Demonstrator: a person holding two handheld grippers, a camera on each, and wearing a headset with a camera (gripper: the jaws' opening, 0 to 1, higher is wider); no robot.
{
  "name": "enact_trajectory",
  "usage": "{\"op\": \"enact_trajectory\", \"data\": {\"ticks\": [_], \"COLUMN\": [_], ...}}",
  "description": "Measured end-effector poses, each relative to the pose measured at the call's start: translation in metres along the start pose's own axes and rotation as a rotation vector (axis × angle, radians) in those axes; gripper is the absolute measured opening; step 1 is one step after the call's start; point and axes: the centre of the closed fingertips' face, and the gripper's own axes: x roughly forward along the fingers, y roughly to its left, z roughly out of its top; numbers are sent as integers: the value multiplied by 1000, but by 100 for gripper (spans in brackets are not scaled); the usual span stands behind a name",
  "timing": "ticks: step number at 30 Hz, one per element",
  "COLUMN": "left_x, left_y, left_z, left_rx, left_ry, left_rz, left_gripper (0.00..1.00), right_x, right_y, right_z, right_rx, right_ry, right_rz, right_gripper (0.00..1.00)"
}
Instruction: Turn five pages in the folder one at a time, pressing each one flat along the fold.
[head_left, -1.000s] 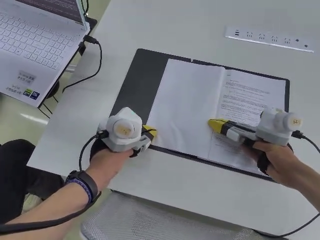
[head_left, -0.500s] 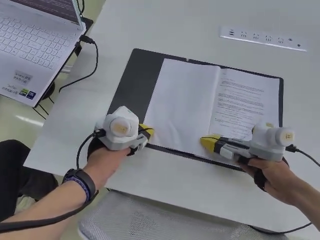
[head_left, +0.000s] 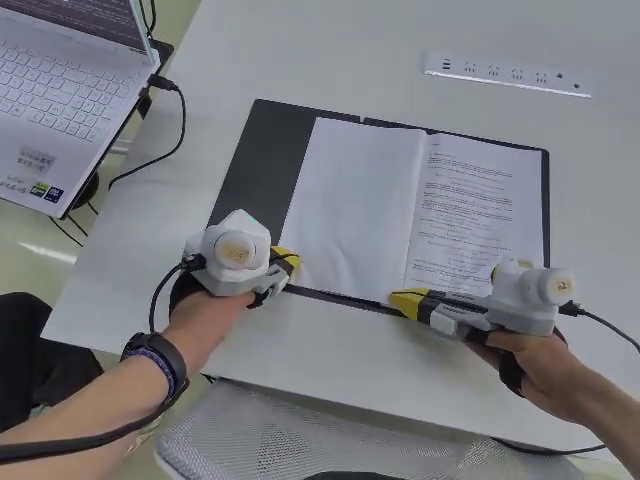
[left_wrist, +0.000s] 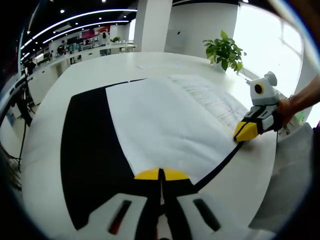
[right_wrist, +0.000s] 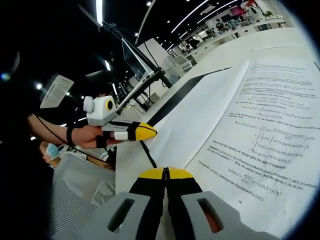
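"What's on that white tabletop (head_left: 330, 50) besides the paperwork?"

"A white open laptop (head_left: 60, 90) sits on the far left corner, with a black cable (head_left: 165, 130) looping off its side. A long white power strip (head_left: 507, 74) lies along the far edge. Both are well apart from the work. A grey mesh chair (head_left: 260, 440) is tucked under the near edge."

"And the folder?"

"The folder (head_left: 255, 165) lies open and flat in the middle, a matte black rectangle. A blank sheet (head_left: 350, 210) lies on its left half, leaving a strip of bare cover on the left. A printed page (head_left: 480, 215) of dense text lies on the right half, and the two meet at the fold."

"Where are the person's hands?"

"Both are at the folder's near edge. The left tool (head_left: 283, 262) has its yellow tips by the blank sheet's near left corner. The right tool (head_left: 405, 300) points its tips at the foot of the fold."

"Are they gripping anything?"

"No. On each tool the jaws are pressed together, tip to tip, with nothing between them."
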Motion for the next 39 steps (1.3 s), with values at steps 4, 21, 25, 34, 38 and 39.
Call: {"op": "enact_trajectory", "data": {"ticks": [4, 21, 25, 34, 38, 39], "left_x": [0, 0, -1, -4, -8, -9], "left_y": [-1, 0, -1, -10, -15, -16], "left_z": [0, 0, 0, 1, 4, 5], "left_rx": [8, -17, -28, -44, -23, -20], "left_ry": [7, 11, 20, 23, 20, 19], "left_rz": [-3, 4, -6, -40, -60, -63], "left_gripper": [0, 0, 0, 8, 11, 12], "right_x": [-1, -3, -4, -17, -25, -28], "right_y": [-2, -8, -5, -2, 0, 0], "right_z": [-1, -4, -5, 1, 7, 9], "right_rx": [1, 55, 67, 118, 114, 112], "right_ry": [4, -19, -15, -54, -77, -85], "right_rz": [-5, -52, -60, -80, -91, -96], "right_gripper": [0, 0, 0, 9, 11, 13]}}
